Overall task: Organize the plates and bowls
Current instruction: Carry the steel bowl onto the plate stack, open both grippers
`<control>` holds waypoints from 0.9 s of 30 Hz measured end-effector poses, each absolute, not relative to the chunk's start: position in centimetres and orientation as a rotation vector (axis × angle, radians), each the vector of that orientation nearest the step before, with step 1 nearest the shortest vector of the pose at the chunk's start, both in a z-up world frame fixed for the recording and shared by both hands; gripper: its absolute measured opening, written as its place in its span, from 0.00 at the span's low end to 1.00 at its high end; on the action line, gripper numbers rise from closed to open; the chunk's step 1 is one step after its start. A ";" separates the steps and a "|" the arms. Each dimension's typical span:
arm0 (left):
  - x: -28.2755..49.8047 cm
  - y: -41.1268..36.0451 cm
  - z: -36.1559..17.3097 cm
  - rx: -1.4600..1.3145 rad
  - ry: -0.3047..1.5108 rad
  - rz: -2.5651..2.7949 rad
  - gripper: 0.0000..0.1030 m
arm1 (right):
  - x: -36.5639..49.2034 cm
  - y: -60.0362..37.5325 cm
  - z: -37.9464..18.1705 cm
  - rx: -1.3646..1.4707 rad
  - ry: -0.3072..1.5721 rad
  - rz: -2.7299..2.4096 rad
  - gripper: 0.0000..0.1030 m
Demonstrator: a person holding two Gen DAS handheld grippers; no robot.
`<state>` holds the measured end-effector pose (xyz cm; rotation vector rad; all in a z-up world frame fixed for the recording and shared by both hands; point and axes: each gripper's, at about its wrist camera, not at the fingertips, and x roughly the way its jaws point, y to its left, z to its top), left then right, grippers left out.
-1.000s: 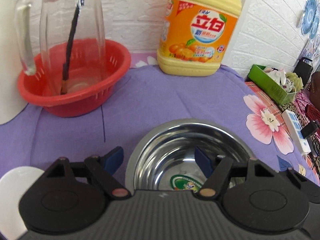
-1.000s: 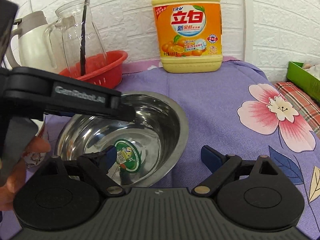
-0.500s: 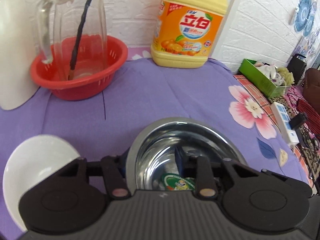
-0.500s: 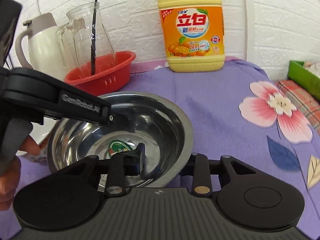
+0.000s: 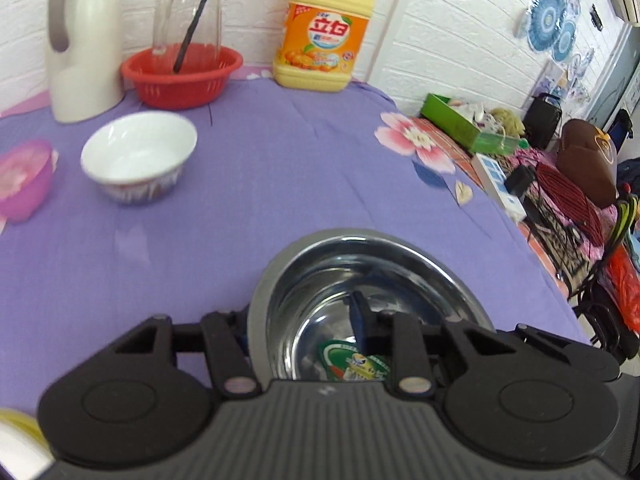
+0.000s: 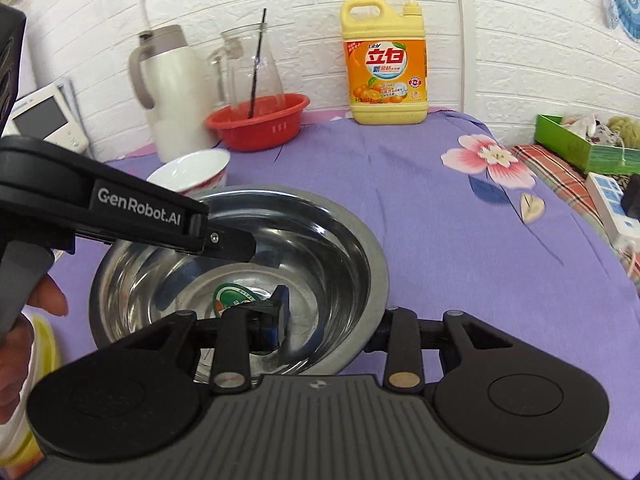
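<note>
A steel bowl (image 5: 380,264) with a green sticker inside hangs just above the purple cloth, held on two sides. My left gripper (image 5: 298,326) is shut on its left rim, one finger inside and one outside. My right gripper (image 6: 328,324) is shut on the rim at the near right, also with one finger inside. In the right wrist view the steel bowl (image 6: 320,232) shows the left gripper (image 6: 228,246) reaching in from the left. A white bowl (image 5: 138,156) and a pink bowl (image 5: 24,180) stand on the cloth to the far left.
Along the wall stand a white thermos jug (image 5: 84,48), a red basket (image 5: 182,76) holding a glass pitcher, and a yellow detergent bottle (image 5: 324,32). A green box (image 5: 460,124) and a power strip (image 5: 496,180) lie past the table's right edge. Something yellow (image 6: 40,344) sits at the near left.
Both grippers closed on the steel bowl's rim. The bowl then moved with them away from the wall, so the white and pink bowls came into the left wrist view.
</note>
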<state>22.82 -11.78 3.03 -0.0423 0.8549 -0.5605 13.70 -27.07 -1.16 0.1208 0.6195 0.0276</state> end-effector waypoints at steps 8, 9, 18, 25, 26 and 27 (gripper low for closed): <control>16.9 -10.2 0.8 -0.071 0.865 -0.569 0.26 | 8.2 -25.2 -2.7 0.096 0.642 0.033 0.61; 16.6 -10.0 0.7 -0.074 0.862 -0.568 0.26 | 7.9 -25.0 -2.7 0.094 0.641 0.035 0.61; 15.9 -9.8 -0.7 -0.087 0.874 -0.560 0.26 | 7.4 -24.6 -3.2 0.061 0.641 0.042 0.66; 15.1 -10.0 -1.3 -0.078 0.861 -0.574 0.27 | 6.5 -24.4 -3.6 0.044 0.644 0.062 0.77; 15.2 -10.0 -1.3 -0.083 0.863 -0.575 0.31 | 6.4 -24.3 -3.6 0.042 0.648 0.069 0.83; 15.2 -9.9 -1.3 -0.084 0.861 -0.568 0.43 | 6.4 -24.4 -3.5 0.049 0.651 0.078 0.89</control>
